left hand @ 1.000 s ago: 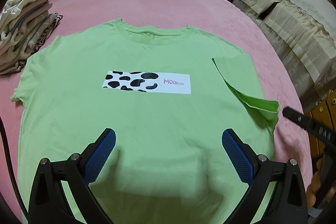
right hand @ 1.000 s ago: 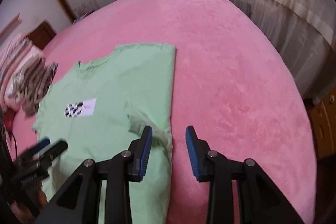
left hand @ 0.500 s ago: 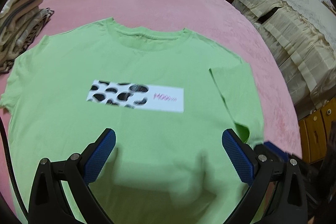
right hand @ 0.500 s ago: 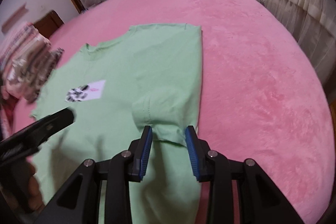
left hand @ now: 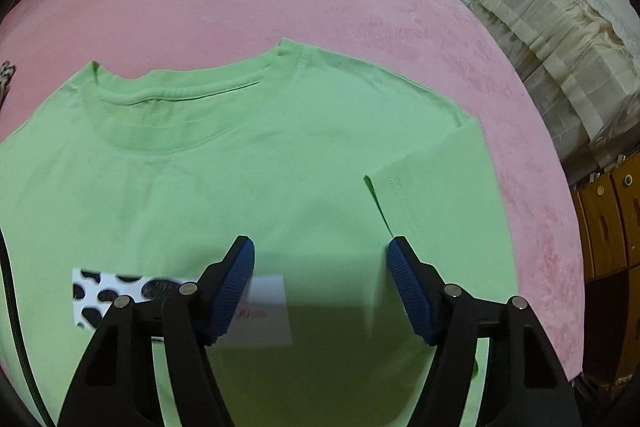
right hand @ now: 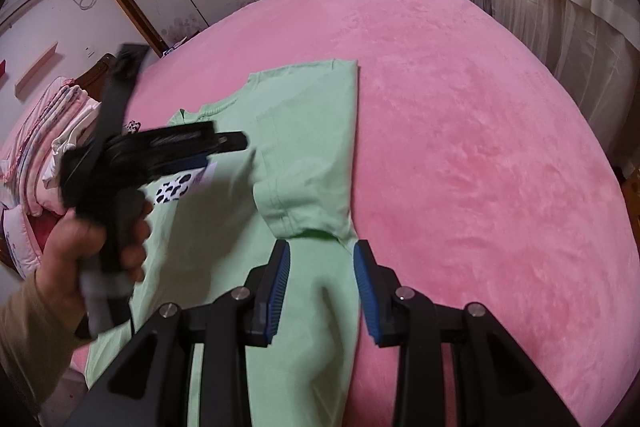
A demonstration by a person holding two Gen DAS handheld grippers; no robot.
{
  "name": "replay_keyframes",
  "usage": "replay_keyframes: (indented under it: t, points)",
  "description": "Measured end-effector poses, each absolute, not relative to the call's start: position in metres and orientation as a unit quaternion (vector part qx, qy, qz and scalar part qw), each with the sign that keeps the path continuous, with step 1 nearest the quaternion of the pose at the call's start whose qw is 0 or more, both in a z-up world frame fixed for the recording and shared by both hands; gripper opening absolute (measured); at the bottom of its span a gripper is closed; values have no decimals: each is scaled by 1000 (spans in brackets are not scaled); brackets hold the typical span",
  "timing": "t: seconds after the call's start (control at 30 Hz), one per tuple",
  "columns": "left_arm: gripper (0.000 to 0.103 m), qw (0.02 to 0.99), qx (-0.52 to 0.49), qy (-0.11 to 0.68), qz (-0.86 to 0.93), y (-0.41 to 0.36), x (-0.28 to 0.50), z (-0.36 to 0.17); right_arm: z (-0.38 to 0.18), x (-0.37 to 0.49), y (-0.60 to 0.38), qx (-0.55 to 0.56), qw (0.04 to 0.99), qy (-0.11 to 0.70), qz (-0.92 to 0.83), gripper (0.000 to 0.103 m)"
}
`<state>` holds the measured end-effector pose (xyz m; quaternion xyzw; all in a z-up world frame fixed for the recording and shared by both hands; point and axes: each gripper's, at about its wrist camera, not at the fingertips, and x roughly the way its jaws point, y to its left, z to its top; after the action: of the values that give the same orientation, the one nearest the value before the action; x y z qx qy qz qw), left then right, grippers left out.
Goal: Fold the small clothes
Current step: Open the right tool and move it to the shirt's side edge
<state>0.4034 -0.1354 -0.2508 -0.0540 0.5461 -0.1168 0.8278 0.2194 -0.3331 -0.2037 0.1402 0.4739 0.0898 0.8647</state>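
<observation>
T-shirt [left hand: 280, 155]: left tongs [left hand: 320, 283] closing, right tongs [right hand: 320, 287] straddle edge

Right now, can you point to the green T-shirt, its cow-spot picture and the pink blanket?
Light green cotton T-shirt [left hand: 248, 163]: left wrist view, on the chest below the collar.
White rectangular cow-spot print [left hand: 108, 293]: left wrist view, on its black spots.
Fuzzy pink blanket [right hand: 480, 131]: right wrist view, on bare blanket beside the shirt.
</observation>
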Motion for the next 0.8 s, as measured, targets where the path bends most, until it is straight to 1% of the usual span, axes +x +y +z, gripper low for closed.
replay_keyframes:
  t: [0.17, 0.27, 0.43, 0.57, 0.73, 0.8]
  points:
    - [68, 828, -47, 545, -123, -143, 412, -252, -206, 208, -332, 145, 867, 471, 81, 33]
    - [62, 826, -55, 547, -126, -143, 408, -249, -203, 205, -333, 140, 875, 459, 60, 33]
    - [61, 802, -88, 569, -159, -141, 380, -246, -196, 219, -343, 138, 880, 453, 42, 33]
    - [61, 784, -114, 580, -190, -150, 358, -249, -188, 246, -348, 125, 882, 453, 43, 33]
    - [61, 787, -120, 572, -199, -157, 350, -249, -174, 314, -359, 112, 879, 461, 53, 33]
    - [61, 787, -137, 568, -198, -156, 352, -250, -172, 344, -362, 110, 873, 471, 63, 33]
